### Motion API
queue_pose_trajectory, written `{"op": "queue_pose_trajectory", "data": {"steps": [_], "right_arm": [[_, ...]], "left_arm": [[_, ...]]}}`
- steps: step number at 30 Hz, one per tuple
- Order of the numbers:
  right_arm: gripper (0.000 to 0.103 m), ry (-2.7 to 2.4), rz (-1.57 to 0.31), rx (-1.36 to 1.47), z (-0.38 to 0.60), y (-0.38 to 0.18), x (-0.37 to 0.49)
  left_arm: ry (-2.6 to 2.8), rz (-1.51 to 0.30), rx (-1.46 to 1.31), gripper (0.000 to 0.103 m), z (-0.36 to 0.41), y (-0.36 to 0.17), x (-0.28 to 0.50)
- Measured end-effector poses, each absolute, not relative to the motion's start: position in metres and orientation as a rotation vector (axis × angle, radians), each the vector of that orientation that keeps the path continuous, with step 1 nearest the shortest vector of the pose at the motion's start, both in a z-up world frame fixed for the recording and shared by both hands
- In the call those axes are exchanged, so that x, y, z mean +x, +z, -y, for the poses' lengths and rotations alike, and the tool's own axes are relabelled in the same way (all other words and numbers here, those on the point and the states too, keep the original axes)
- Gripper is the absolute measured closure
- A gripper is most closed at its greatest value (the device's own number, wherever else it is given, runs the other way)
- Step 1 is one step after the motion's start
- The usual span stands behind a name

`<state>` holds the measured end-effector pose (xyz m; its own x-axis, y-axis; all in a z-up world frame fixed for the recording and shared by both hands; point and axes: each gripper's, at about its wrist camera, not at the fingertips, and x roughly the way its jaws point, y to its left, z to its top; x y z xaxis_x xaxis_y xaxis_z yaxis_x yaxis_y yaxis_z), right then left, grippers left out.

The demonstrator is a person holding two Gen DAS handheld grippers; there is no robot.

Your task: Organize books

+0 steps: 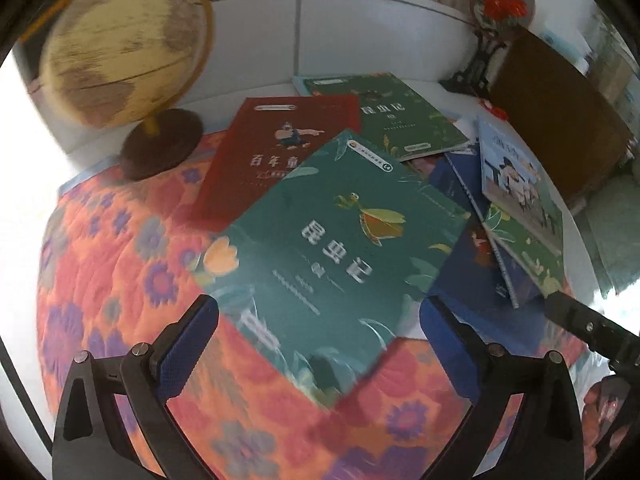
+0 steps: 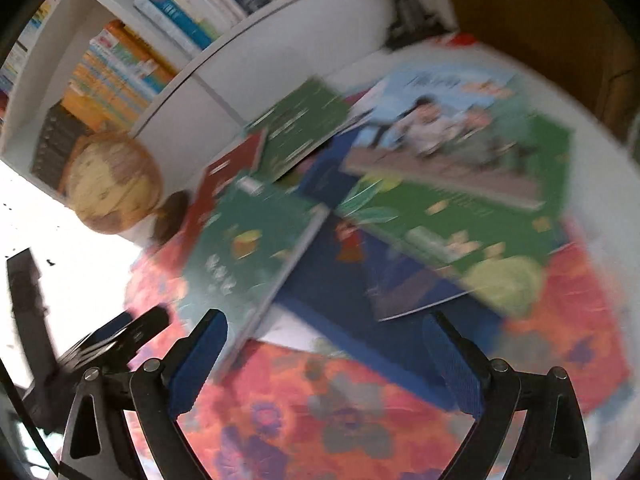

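Observation:
Several books lie scattered on a floral orange cloth (image 1: 120,264). Nearest my left gripper (image 1: 320,344) is a teal book with an insect on its cover (image 1: 328,240); its near corner reaches between the open blue-padded fingers, untouched. Behind it lie a red book (image 1: 272,152), a green book (image 1: 392,116), dark blue books (image 1: 476,264) and a light blue book with figures (image 1: 516,176). In the blurred right wrist view, my right gripper (image 2: 324,360) is open above the cloth (image 2: 320,412), in front of the teal book (image 2: 248,256), a blue book (image 2: 340,280) and the light blue book (image 2: 452,136).
A yellow globe (image 1: 124,52) on a brown base stands at the back left. A white shelf unit (image 2: 120,60) full of upright books runs behind the table. A brown box (image 1: 560,112) and a dark ornament stand with a red flower (image 1: 500,4) sit at the back right.

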<state>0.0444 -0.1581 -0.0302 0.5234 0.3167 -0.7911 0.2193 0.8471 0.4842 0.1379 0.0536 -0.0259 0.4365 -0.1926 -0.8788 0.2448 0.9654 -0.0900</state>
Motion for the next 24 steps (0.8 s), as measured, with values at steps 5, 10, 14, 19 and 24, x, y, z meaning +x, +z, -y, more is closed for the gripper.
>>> {"op": "queue_pose_trajectory", "data": {"steps": [5,10,14,19,24], "right_arm": [[0.005,0.118,-1.077,0.635,0.133,-0.058,0.061],[0.005,0.147,-1.044,0.681,0.107,-0.075,0.066],[0.005,0.219,-1.018,0.588,0.081,-0.073,0.078],[0.004,0.234,-1.012,0.565,0.064,-0.08,0.079],[0.0,0.228,-0.992,0.56,0.059,-0.08,0.08]], "left_arm": [[-0.358,-1.117,0.13,0.003,-0.061,-0.046,0.18],[-0.405,-1.149,0.172,0.003,-0.066,-0.065,0.215],[-0.399,-1.188,0.211,0.003,-0.067,-0.081,0.237],[-0.443,-1.214,0.193,0.002,-0.067,-0.093,0.241],[-0.466,-1.206,0.183,0.002,-0.069,-0.094,0.24]]}}
